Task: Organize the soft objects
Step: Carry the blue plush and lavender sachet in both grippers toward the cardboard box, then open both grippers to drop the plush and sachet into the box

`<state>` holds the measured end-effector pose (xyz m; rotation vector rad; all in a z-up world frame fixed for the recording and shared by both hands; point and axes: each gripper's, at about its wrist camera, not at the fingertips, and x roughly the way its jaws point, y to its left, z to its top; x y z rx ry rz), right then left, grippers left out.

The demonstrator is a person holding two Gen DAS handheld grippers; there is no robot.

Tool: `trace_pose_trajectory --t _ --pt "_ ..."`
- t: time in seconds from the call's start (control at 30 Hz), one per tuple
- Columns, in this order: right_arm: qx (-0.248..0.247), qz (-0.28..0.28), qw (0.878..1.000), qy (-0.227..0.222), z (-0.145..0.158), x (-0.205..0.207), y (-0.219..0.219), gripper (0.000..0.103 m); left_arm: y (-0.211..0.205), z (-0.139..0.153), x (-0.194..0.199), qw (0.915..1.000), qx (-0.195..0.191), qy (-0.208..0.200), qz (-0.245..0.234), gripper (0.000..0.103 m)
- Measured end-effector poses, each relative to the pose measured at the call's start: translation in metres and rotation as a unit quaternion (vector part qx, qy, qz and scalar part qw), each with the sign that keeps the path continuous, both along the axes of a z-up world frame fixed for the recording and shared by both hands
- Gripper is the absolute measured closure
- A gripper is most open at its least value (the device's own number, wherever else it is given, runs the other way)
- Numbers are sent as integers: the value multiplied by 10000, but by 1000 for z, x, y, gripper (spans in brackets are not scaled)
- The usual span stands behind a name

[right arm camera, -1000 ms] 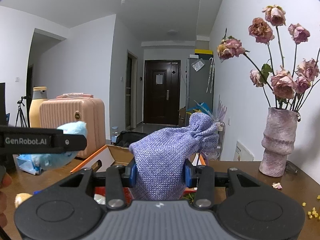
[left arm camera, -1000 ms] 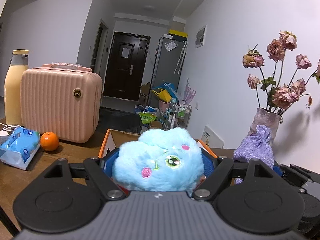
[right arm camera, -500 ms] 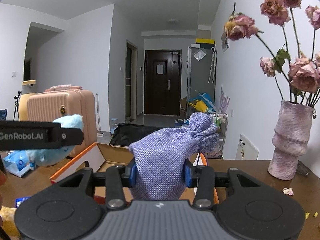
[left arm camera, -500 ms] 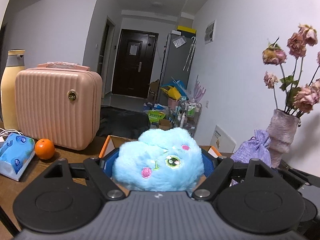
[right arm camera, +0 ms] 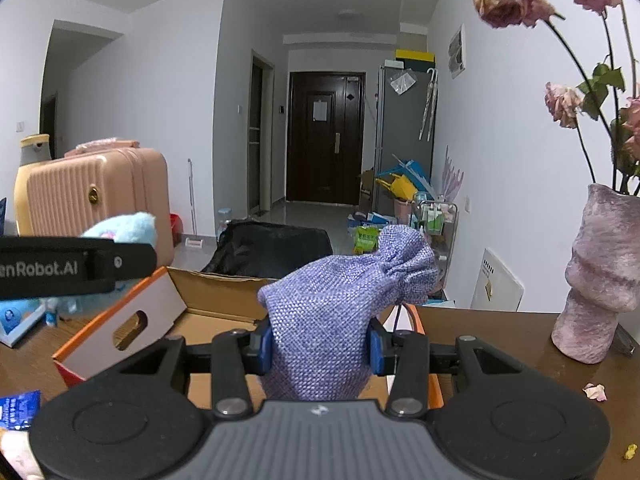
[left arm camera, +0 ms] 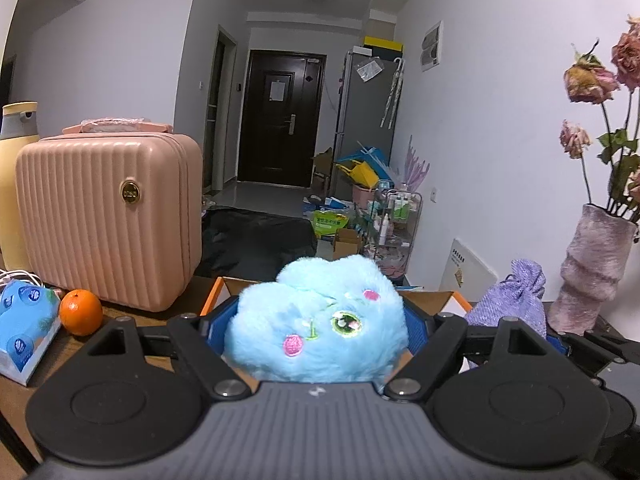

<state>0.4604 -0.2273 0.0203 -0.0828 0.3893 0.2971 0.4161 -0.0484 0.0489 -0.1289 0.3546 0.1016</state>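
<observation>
The left tool (left arm camera: 316,330) grips a blue plush (left arm camera: 316,320) by its middle, over the open box (right arm camera: 208,292); the right tool (right arm camera: 320,344) is clenched on a purple pouch (right arm camera: 336,304) just beside it; both look light, soft and squashy, best pinched mid-body; the box's raised flap (right arm camera: 120,320) sits near; the vase (right arm camera: 600,280), suitcase (left arm camera: 108,220) and orange (left arm camera: 80,312) stand on the table (right arm camera: 500,332).
</observation>
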Motion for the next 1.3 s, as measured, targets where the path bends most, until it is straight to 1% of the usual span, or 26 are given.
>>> trace_pose_trajectory --t 0.23,0.47,0.63,0.73,0.8,0.87,0.9,0.93,0.97,1.03,1.13,1.23,1.3 --pt "-154 5 9998 162 -8 20 7 60 3 -4 21 9998 56 133 113 22" --pt "-308 -8 9987 414 -17 38 12 60 8 -15 42 9986 182 446 221 22" --pt "-298 -33 9980 549 -26 46 13 60 13 -28 55 9967 192 723 303 22" --pt "-311 -52 9978 577 -31 48 14 59 16 -34 59 9962 191 783 329 22" --pt "-321 -46 9976 613 -33 49 15 57 16 -37 61 9958 217 815 350 22" --pt "-314 -61 9976 608 -32 51 14 44 16 -39 62 9957 215 832 335 19" --pt "-311 -61 9977 604 -32 51 14 39 16 -39 62 9958 204 832 321 15" --pt "-290 -58 9977 603 -31 50 14 26 16 -39 61 9958 190 831 333 6" --pt "-257 -65 9980 581 -31 50 13 14 15 -39 60 9958 178 827 336 1" --pt "-233 -138 9984 501 -30 48 11 5 16 -39 59 9961 172 794 350 0" --pt "-192 -205 9985 477 -29 47 8 0 14 -42 58 9957 185 823 388 0" --pt "-141 -240 9984 489 -29 47 5 0 15 -45 59 9956 116 810 462 0" --pt "-141 -269 9983 488 -29 46 5 0 16 -47 56 9959 90 723 529 0"
